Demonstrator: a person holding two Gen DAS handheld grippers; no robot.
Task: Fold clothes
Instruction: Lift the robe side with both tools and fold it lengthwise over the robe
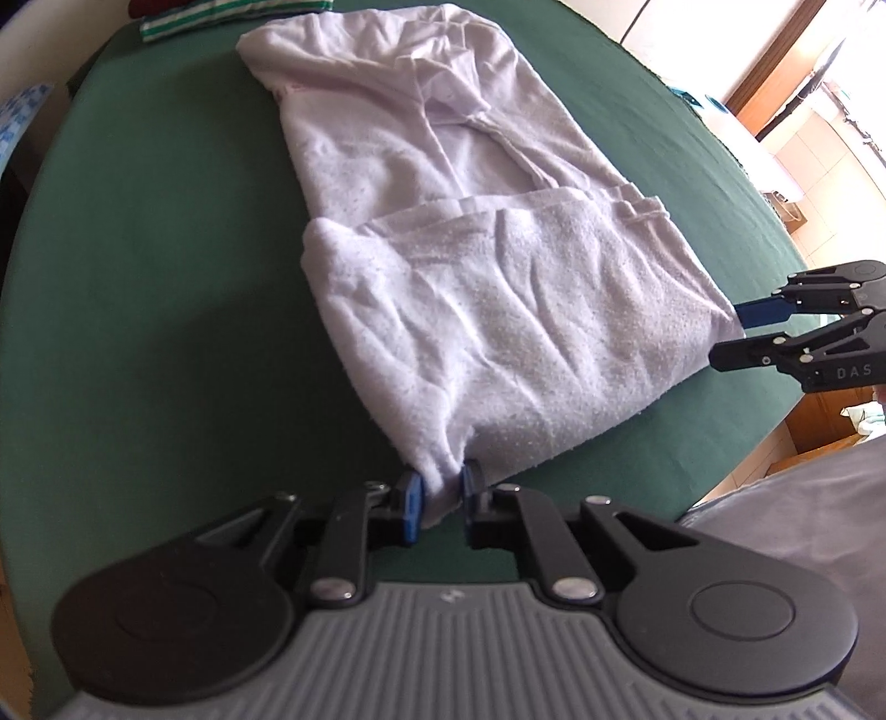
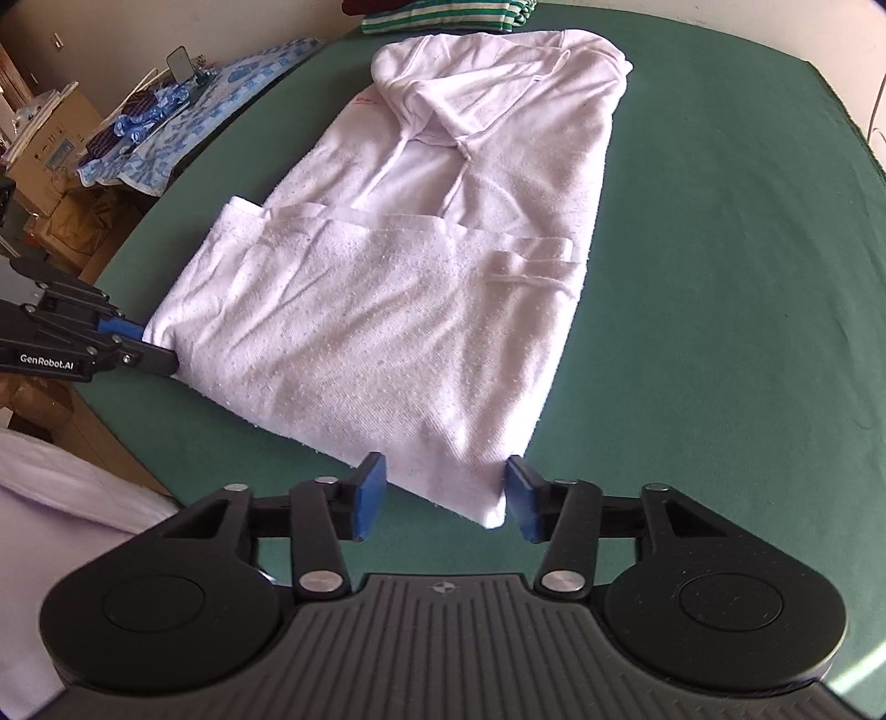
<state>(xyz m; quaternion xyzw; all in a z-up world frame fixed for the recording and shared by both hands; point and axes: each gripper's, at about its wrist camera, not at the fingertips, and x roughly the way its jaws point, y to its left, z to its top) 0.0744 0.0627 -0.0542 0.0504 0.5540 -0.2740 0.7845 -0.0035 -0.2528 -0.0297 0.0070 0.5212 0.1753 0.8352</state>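
A white polo shirt [image 1: 498, 321] lies on the green table [image 1: 155, 277], its lower part folded up over the body, collar at the far end. My left gripper [image 1: 440, 501] is shut on the near left corner of the folded edge. It also shows at the left in the right wrist view [image 2: 149, 346]. My right gripper [image 2: 446, 495] is open, its blue pads on either side of the near right corner of the shirt [image 2: 398, 343]. It also shows in the left wrist view [image 1: 742, 332].
A stack of folded striped and dark red clothes [image 2: 443, 14] lies at the table's far edge. A blue patterned cloth [image 2: 183, 116] with clutter and boxes is off the table's left side. The table edge is close below both grippers.
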